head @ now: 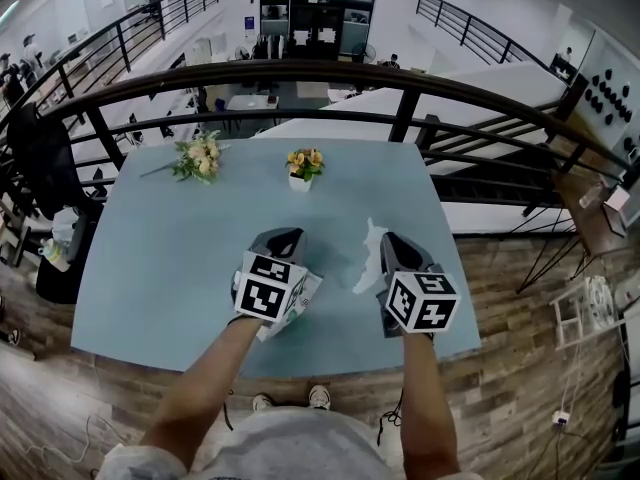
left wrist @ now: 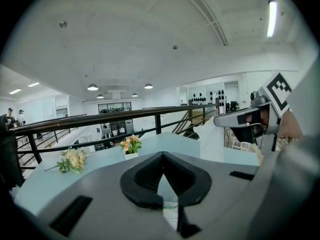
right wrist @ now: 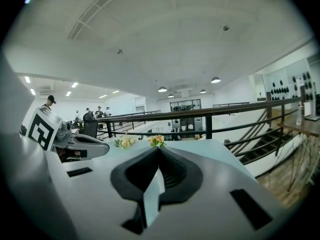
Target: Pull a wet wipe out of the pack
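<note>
MEZZANINE WORK TABLE: A person point(head: 290, 446) in a grey top stands at the near edge of a pale blue table point(head: 150, 268), 1 gripper in each hand. Both are held side by side above the tabletop, pointing away from the body.

L gripper point(left wrist: 162, 158): jaws drawn together at the tips, clamped on the wipe pack point(head: 303, 298), which hangs white beneath it, partly behind its marker cube point(head: 268, 290).

R gripper point(right wrist: 159, 151): jaws pressed tight on a wet wipe point(head: 367, 260). In the R gripper view the white sheet runs down thru the slot between the pads. In the head view it trails crumpled off that gripper's inner side, in the gap between the 2 grippers. Tabletop shows between wipe & pack there, so the 2 look apart.

Ahead of both grippers, on the far part of the table, a small white pot of yellow-orange flowers point(head: 303, 165) stands upright. Further to the L gripper's left, a loose bouquet point(head: 200, 158) lies flat.

Beyond the far table edge, ahead of both grippers, runs a dark curved railing point(head: 300, 73) w/ a lower floor & desks past it. To the R gripper's right, off the table, are wood-plank flooring point(head: 500, 298) & a staircase point(head: 500, 158).
</note>
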Tool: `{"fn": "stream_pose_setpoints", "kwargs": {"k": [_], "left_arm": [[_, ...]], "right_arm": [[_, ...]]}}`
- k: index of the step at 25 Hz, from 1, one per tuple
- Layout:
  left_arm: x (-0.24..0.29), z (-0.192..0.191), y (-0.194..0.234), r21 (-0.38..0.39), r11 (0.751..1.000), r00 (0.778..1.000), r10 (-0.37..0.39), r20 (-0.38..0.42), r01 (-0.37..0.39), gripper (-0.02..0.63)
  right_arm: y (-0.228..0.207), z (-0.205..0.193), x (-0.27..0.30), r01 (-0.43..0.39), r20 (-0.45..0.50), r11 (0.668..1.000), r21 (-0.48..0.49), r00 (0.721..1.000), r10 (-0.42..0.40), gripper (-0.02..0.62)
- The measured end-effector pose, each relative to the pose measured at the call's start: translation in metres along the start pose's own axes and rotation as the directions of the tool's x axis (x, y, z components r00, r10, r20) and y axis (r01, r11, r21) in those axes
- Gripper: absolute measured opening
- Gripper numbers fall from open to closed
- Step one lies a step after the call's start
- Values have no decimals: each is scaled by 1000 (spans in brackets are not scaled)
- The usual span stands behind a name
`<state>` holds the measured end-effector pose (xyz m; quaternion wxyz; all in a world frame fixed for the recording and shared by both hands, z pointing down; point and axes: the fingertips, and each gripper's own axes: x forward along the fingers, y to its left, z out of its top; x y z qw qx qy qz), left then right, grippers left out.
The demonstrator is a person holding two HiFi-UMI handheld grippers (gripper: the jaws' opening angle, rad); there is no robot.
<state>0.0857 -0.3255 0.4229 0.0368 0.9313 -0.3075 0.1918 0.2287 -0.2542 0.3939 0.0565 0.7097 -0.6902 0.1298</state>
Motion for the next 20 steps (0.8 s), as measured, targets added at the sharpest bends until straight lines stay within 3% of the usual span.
{"fn": "stream_pose_setpoints", "kwargs": {"k": [20], "left_arm": [[-6,-7,8,-4,1000,1000,4,-13,-4,-6]], "right_arm": [[15,0,7,-26,0,1000,-14,1000,26,8]]}}
